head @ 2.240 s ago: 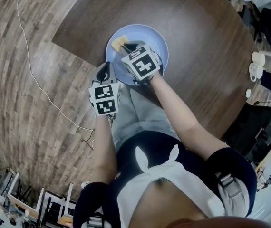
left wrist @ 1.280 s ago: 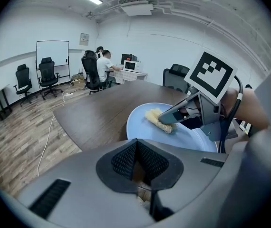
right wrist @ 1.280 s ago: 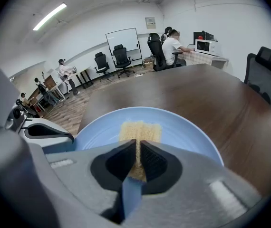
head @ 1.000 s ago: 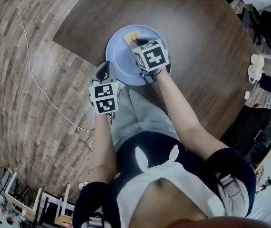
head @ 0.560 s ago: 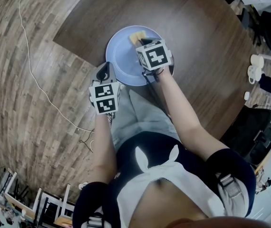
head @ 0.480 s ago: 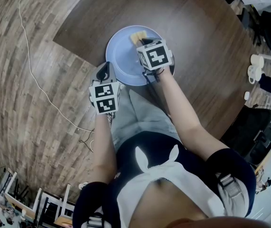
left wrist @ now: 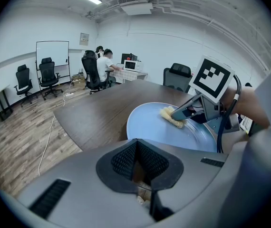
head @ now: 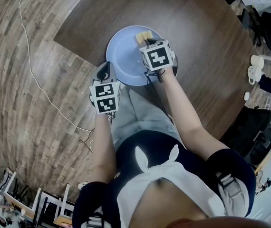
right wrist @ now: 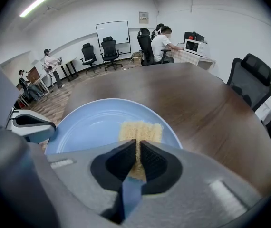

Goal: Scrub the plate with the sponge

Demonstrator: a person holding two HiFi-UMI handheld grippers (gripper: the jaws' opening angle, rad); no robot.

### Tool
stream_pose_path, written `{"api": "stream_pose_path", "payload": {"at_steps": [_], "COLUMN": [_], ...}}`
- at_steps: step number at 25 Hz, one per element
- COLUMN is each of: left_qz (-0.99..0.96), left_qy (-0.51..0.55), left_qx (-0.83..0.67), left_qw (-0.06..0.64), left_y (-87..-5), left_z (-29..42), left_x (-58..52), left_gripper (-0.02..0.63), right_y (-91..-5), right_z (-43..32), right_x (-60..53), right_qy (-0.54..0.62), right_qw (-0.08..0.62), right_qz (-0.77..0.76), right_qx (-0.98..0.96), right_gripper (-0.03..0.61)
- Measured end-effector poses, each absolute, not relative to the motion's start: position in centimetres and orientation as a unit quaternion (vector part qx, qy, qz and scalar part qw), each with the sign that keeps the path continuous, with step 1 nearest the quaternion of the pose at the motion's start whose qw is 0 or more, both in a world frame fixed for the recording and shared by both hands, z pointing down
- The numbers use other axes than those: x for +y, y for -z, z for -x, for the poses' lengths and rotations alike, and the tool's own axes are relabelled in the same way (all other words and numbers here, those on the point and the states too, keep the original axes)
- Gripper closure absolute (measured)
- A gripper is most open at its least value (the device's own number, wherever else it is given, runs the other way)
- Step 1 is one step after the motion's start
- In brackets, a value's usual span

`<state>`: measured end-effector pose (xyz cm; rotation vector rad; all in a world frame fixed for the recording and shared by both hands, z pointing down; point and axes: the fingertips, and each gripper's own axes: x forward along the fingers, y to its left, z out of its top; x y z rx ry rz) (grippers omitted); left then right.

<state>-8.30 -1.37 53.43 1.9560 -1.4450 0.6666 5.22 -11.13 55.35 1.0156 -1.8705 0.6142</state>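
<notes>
A light blue plate (head: 123, 56) lies on the dark brown table (head: 197, 27), close to its near edge. A yellow sponge (head: 143, 35) rests flat on the plate's far right part. My right gripper (head: 146, 42) is shut on the sponge (right wrist: 142, 128), which sticks out past the pads over the plate (right wrist: 90, 122). My left gripper (head: 104, 74) sits at the plate's near-left rim with jaws together; whether they pinch anything is hidden. In the left gripper view the right gripper (left wrist: 176, 114) presses the sponge (left wrist: 169, 117) onto the plate (left wrist: 147, 127).
The table's corner edge (head: 59, 37) runs just left of the plate, with wooden floor and a white cable (head: 35, 80) beyond. White mugs (head: 256, 65) stand at the table's far right. Office chairs (right wrist: 252, 75) and seated people are at the room's back.
My right gripper has slid the sponge across the plate's far side, from its left part to its right part. The left gripper and the plate have stayed put.
</notes>
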Motion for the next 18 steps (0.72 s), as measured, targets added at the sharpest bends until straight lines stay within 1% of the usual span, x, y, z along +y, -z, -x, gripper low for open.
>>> {"api": "stream_pose_path", "payload": {"at_steps": [18], "left_qz": [-0.736], "left_qy": [-0.256], "left_qx": [-0.546], "left_qw": [0.306], "left_y": [-53.5], "left_z": [8.6], "left_x": [-1.2], "left_gripper": [0.611], "right_y": [-55.4], "right_z": [-8.2], "right_x": [-10.2], "right_qy": [-0.254], "right_qw": [0.474], "right_qz": [-0.431], "right_qx": [-0.725], "right_gripper": [0.554]}}
